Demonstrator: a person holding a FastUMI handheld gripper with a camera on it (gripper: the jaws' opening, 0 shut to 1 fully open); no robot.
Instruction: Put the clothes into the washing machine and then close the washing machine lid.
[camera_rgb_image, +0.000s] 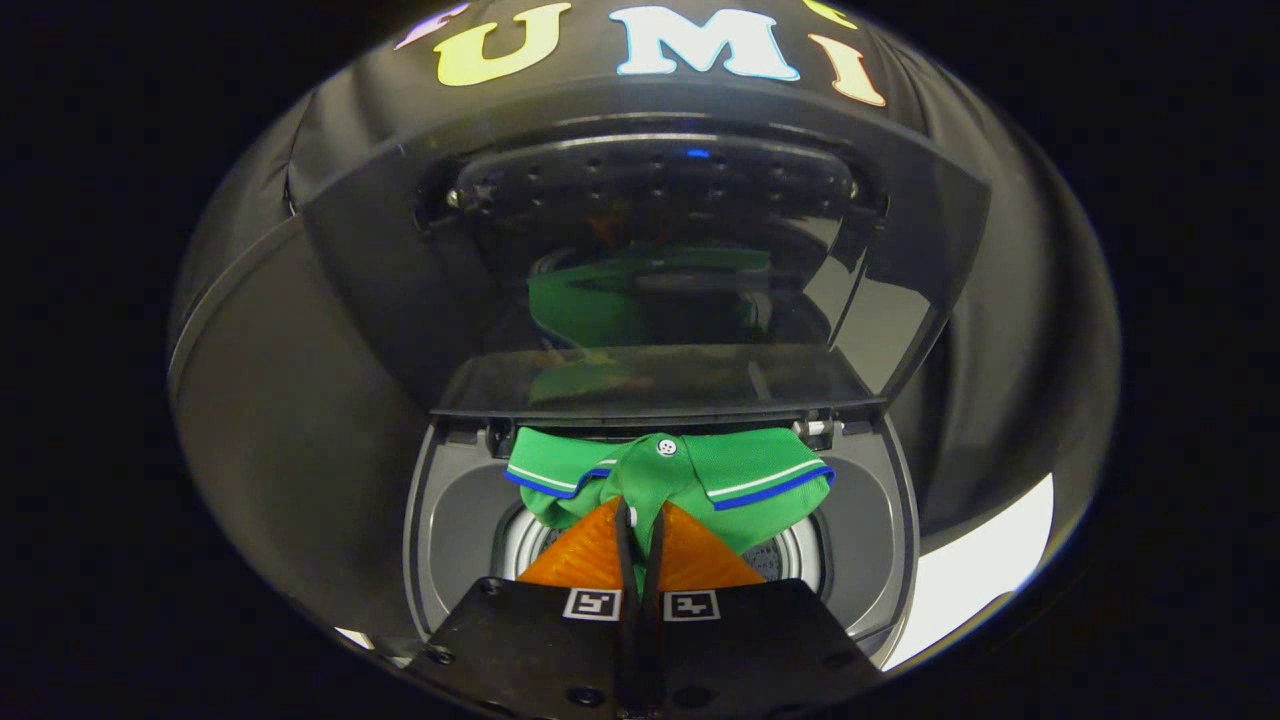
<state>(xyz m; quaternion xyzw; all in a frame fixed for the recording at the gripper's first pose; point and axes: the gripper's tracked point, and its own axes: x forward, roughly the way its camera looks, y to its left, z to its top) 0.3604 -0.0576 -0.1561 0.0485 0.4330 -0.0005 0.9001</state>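
Right at the front, the gripper (641, 520) has its two fingers pressed nearly together, and they are pinching a fold of the green shirt (670, 475) just below its placket. The grip looks thin, only a ridge of cloth between the tips.

The shirt hangs from that pinch directly over the washing machine's round drum opening (790, 555). Its collar, trimmed with white and blue stripes, spreads out to both sides and reaches toward the back edge of the opening, close to the hinges. A white button sits at the neck. How much of the shirt is already down inside the drum I cannot tell, because the fingers and the cloth hide it.

Around the drum runs the grey top panel (455, 530) of the machine, and the collar ends seem to hover above it or rest on it near the back edge.

Behind all that the lid (660, 270) stands upright and wide open, its dark glass throwing back a green reflection of the shirt.

Now the risks. If the fingers part here, the wide collar could catch on the back rim and stay draped outside the drum. Then the lid would come down on cloth and fail to seat. A thin pinch could also slip early, dropping the shirt off centre.
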